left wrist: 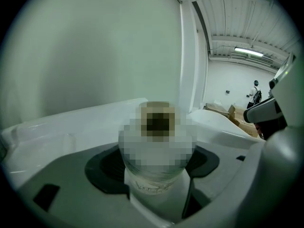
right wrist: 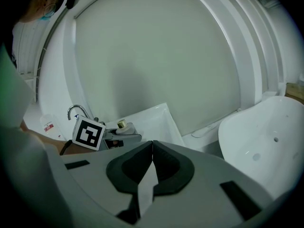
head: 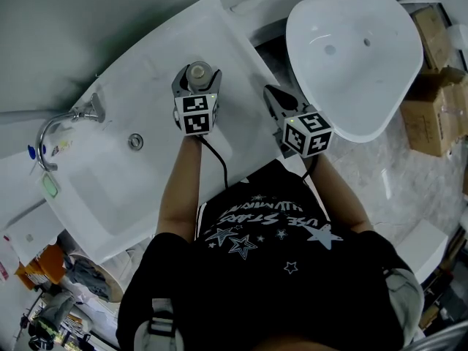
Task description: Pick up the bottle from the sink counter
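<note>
A small clear bottle [head: 197, 70] with a pale cap stands upright between the jaws of my left gripper [head: 196, 82], over the right end of the white sink counter [head: 146, 86]. In the left gripper view the bottle [left wrist: 153, 177] fills the gap, and the left gripper [left wrist: 154, 163] is shut on it, both dark pads against its sides. Whether its base still touches the counter is hidden. My right gripper [head: 270, 93] hovers just off the counter's right edge, shut and empty; in its own view the right gripper [right wrist: 152, 145] shows its jaws pressed together.
The sink basin holds a drain [head: 135, 141], with a chrome faucet [head: 69, 119] at its left end. A loose white wash basin [head: 351, 50] lies to the right, with cardboard boxes [head: 439, 86] beyond it. Clutter sits by the counter's lower left.
</note>
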Tool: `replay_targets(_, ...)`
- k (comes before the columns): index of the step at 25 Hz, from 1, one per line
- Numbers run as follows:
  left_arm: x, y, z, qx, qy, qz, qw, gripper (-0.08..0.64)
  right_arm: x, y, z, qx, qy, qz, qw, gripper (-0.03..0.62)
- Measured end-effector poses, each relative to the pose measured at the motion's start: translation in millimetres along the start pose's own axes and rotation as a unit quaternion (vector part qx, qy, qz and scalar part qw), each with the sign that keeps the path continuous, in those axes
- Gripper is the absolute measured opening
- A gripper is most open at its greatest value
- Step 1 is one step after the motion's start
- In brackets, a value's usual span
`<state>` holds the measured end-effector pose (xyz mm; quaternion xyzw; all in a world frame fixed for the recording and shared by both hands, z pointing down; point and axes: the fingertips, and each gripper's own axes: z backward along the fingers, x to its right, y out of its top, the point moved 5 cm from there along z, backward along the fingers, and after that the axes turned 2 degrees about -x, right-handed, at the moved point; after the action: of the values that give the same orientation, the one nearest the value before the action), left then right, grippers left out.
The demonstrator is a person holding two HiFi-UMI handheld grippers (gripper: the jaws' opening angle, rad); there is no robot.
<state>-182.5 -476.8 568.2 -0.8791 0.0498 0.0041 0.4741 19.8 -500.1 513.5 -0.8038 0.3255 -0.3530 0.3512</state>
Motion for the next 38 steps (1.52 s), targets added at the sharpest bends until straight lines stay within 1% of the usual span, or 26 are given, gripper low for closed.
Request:
replay_targets(5,1,0,4,-0.012,-0.031,0.015,0.9993,0.348,-6,-1,4,0.000,-0.005,-0.002,1.000,0.006)
replay_targets(7,2,-1,6,-0.016,-0.039,0.015,0.9990,0.347,-9,-1,5,0.004,-0.008,-0.005,1.000,0.006)
replay_targets(11,1,-5,15,-0.021,-0.054,0.031,0.9978,0.347,-18,0,9,0.013,-0.012,-0.007,1.000,0.006)
replay_targets(14,1,-8,25,-0.021,-0.065,0.034,0.9971,0.347,-26,-1,13,0.018,-0.018,-0.007,1.000,0.006)
replay_targets(21,-2,-5,64,0.002,-0.084,0.027,0.9961,0.347,-54,-8,27,0.031,-0.028,-0.005,0.999,0.006)
replay_targets(27,0,-10,106,0.016,-0.127,0.017,0.9916,0.345,-83,-25,43,0.050,-0.046,-0.012,0.998,0.006)
replay_targets(31,4,-16,129,0.020,-0.152,0.002,0.9882,0.347,-98,-42,58,0.062,-0.047,-0.026,0.997,0.006)
replay_targets(33,6,-19,137,0.021,-0.159,-0.005,0.9870,0.347,-102,-50,65,0.068,-0.053,-0.032,0.996,0.006)
replay_targets(38,13,-28,159,0.025,-0.167,-0.006,0.9856,0.347,-107,-65,82,0.075,-0.071,-0.044,0.994,0.006)
